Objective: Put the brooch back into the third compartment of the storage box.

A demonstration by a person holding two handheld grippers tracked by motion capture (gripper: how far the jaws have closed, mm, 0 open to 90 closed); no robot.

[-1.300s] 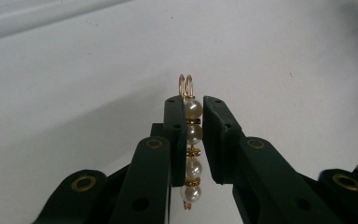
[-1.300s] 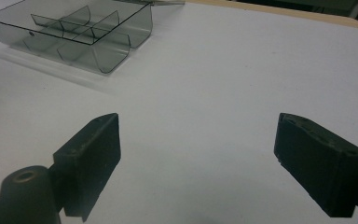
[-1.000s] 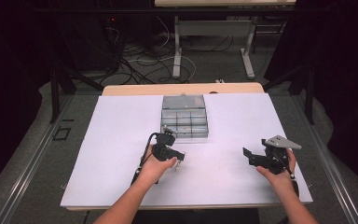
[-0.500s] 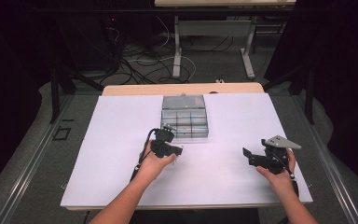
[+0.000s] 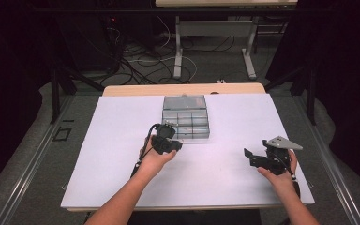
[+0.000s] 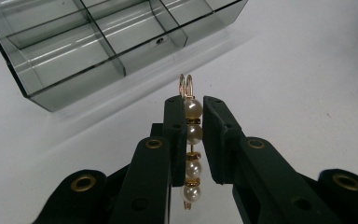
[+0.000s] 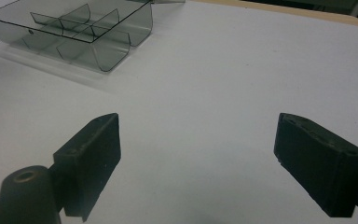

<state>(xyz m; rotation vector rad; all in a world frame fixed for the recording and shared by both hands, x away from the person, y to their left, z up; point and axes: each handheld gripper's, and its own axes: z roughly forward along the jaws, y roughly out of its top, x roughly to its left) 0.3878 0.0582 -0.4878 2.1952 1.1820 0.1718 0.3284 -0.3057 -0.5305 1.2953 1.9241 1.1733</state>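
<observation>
Pearl earrings (image 6: 192,140) between left gripper (image 6: 190,109) jaws, unlabelled

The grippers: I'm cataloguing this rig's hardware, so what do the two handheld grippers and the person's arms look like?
Both are black. The left gripper has two flat, blocky jaws on link arms with brass-ringed pivot holes, and a black cable trails from it. The right gripper has the same blocky jaws and carries a grey three-cornered plate on top. The forearms are sleeveless.

A string of glossy cream pearl beads (image 6: 192,140) with shiny gold-coloured metal spacers and loops is gleaming between matt black plastic jaws with brass-looking rivets. The smoky transparent plastic compartment box (image 6: 98,42) is showing smooth, reflective walls. The white table covering (image 5: 122,140) is looking smooth and matt, like paper.
</observation>
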